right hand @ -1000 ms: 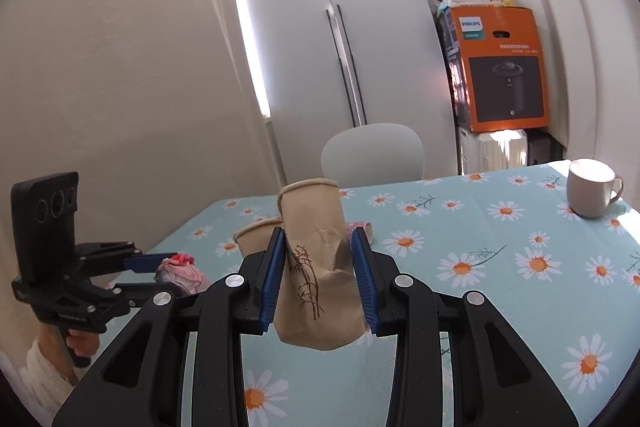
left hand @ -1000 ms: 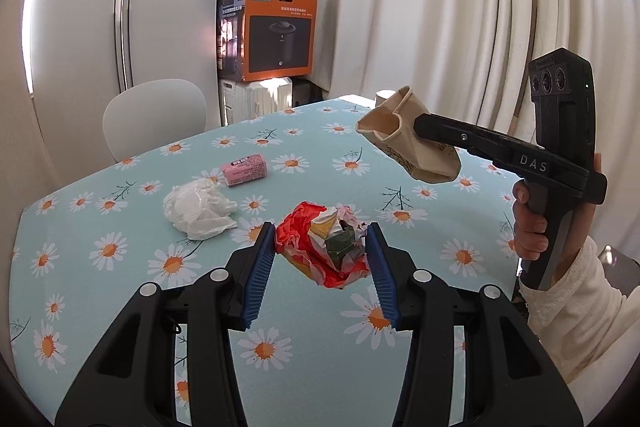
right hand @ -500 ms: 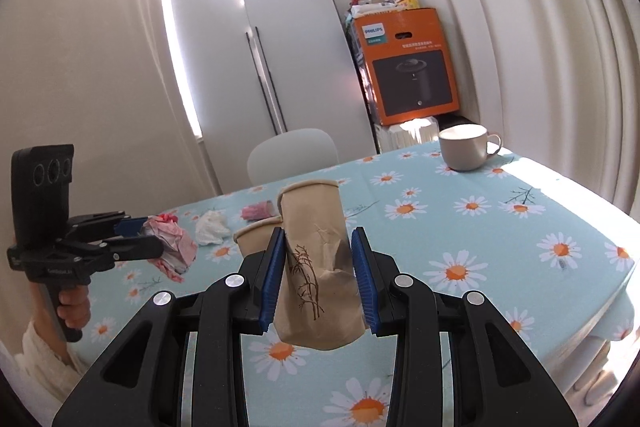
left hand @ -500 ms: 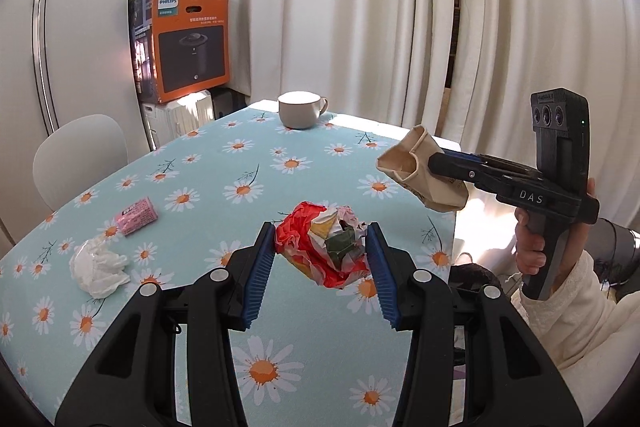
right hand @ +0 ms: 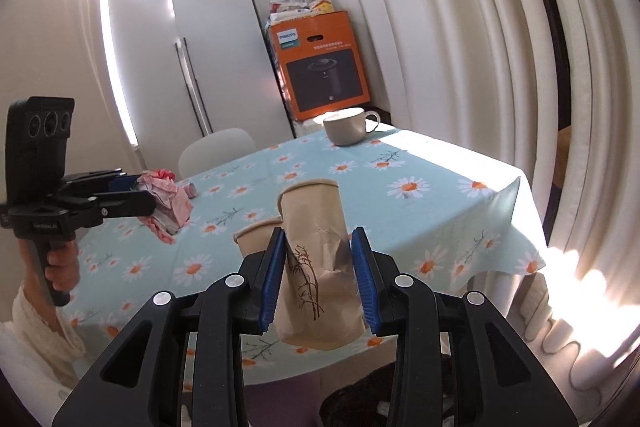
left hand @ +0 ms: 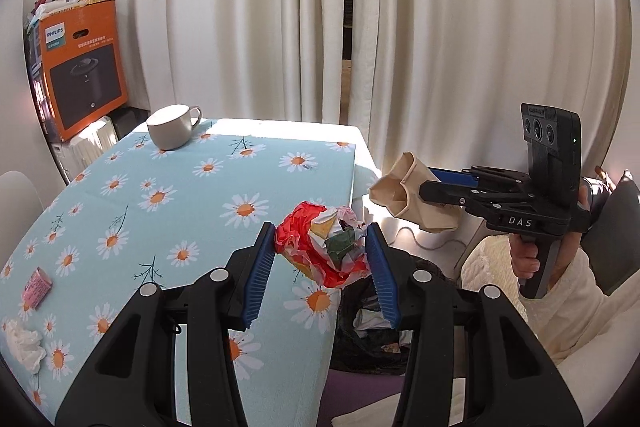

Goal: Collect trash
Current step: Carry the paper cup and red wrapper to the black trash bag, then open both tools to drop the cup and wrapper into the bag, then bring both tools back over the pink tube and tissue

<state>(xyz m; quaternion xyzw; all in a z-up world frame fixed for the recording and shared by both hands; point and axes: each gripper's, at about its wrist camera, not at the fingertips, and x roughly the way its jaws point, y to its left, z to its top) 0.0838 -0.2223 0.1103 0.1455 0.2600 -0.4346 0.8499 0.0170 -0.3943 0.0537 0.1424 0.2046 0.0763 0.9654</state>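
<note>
My left gripper (left hand: 321, 245) is shut on a crumpled red and white wrapper (left hand: 322, 247), held above the table's right edge. The wrapper also shows in the right wrist view (right hand: 166, 197). My right gripper (right hand: 319, 263) is shut on two crushed tan paper cups (right hand: 316, 259), held in the air off the table's edge; they also show in the left wrist view (left hand: 408, 191). A black trash bag (left hand: 372, 327) with scraps in it stands on the floor below the left gripper. A white crumpled tissue (left hand: 22, 343) and a pink packet (left hand: 36, 287) lie on the table.
The table (left hand: 180, 195) has a light blue daisy cloth. A white mug (left hand: 172, 127) stands at its far end. An orange box (left hand: 84, 63) stands behind on the left, white curtains (left hand: 440, 27) hang at the back. A white chair (right hand: 218, 151) is across the table.
Both grippers have swung right, from over the table's middle to its right edge. The trash bag has come into view below them. Both keep their hold.
</note>
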